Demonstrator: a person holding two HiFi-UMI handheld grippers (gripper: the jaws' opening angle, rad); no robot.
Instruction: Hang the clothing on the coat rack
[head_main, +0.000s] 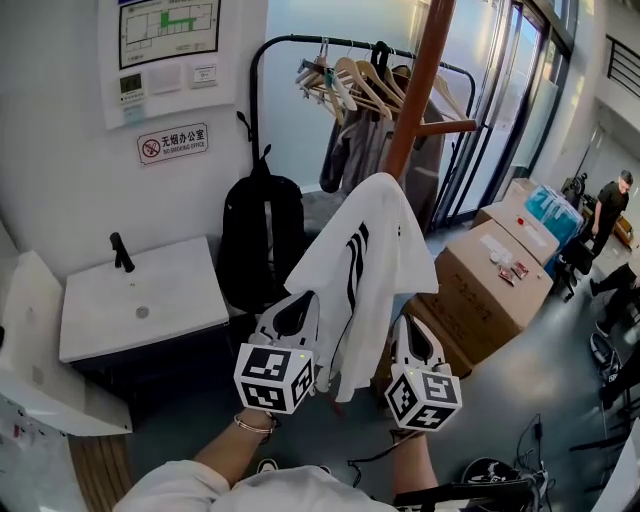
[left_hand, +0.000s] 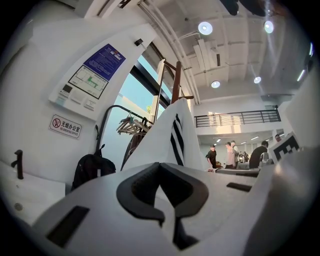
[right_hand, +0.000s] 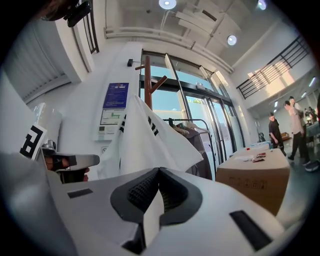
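A white shirt with black stripes (head_main: 352, 262) hangs spread between my two grippers, its top draped up against the brown wooden coat rack pole (head_main: 418, 88). My left gripper (head_main: 292, 318) is shut on the shirt's lower left edge. My right gripper (head_main: 414, 345) is shut on its lower right edge. In the left gripper view the shirt (left_hand: 167, 137) rises from the shut gripper (left_hand: 160, 167) toward the coat rack (left_hand: 176, 82). In the right gripper view white cloth (right_hand: 150, 135) is pinched in the gripper (right_hand: 158, 174), with the coat rack (right_hand: 148, 82) behind it.
A black clothes rail with wooden hangers and dark garments (head_main: 352, 82) stands behind the pole. A black backpack (head_main: 262, 238) leans by a white sink cabinet (head_main: 140, 300) on the left. Cardboard boxes (head_main: 495, 285) sit to the right, and a person (head_main: 608, 205) stands further off.
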